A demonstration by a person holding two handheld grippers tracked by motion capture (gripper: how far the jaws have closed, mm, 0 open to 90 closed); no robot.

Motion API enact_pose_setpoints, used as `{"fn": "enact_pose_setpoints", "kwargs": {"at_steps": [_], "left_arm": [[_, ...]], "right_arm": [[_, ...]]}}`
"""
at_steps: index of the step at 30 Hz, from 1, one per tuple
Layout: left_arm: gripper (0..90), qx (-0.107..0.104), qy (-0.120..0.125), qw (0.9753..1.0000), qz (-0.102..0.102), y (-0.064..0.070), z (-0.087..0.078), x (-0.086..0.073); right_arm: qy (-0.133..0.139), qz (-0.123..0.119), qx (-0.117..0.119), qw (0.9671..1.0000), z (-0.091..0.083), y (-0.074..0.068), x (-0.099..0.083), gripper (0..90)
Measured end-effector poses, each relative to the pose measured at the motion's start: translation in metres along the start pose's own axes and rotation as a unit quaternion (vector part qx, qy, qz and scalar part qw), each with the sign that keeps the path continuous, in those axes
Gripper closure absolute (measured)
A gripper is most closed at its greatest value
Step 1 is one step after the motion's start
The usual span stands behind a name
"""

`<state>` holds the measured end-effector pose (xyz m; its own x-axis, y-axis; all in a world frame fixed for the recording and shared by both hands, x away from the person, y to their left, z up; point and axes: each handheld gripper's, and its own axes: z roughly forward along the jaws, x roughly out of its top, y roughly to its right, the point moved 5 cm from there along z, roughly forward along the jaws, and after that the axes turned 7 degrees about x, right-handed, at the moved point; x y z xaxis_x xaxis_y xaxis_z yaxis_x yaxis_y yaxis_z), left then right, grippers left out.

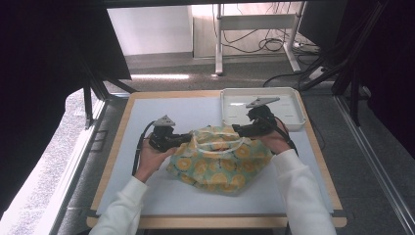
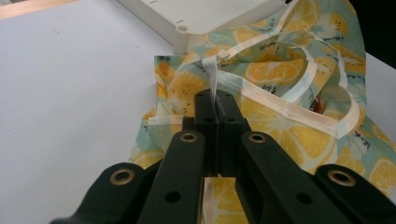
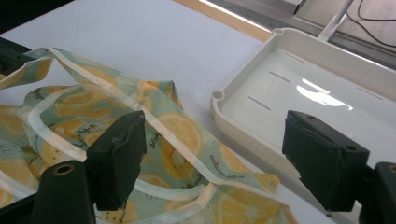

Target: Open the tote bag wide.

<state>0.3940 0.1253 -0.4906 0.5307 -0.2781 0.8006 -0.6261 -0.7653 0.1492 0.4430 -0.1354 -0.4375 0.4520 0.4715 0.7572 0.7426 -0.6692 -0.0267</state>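
Forearms in white sleeves come in from the bottom edge of the high view, one hand on each tool, both aimed inward at the lemon-print bag (image 1: 219,159) lying crumpled at frame centre on the white mat (image 1: 147,196). Left gripper (image 1: 182,138) sits at the bag's left edge, centre-left of frame; in the left gripper view its jaws are clenched tight together on the bag's pale trim strip (image 2: 214,81), which stands up out of the closed tips and also pokes out below them, so this side looks pinned, probably to anchor the cloth while the other hand works. Right gripper (image 1: 238,129) is at the bag's upper right corner; in the right gripper view its jaws stand wide apart, released, hovering above the cloth with a trim edge (image 3: 187,158) running between them, gripping nothing; contact with the fabric can't be told. Likely it's lining up a grab on that edge to spread or open the bag. Farther back, the empty white tray (image 1: 293,122) sits at upper right of the mat, its near corner just beside the bag, maybe touching it.
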Motion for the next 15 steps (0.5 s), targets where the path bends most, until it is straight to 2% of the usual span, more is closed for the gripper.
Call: {"fn": "enact_pose_setpoints", "kwargs": {"at_steps": [15], "left_arm": [[89.9, -0.001, -0.002, 1.0000, 0.005, 0.003, 0.002, 0.000]], "right_arm": [[-0.033, 0.001, 0.020, 0.9993, 0.025, 0.001, -0.001, 21.0]]}}
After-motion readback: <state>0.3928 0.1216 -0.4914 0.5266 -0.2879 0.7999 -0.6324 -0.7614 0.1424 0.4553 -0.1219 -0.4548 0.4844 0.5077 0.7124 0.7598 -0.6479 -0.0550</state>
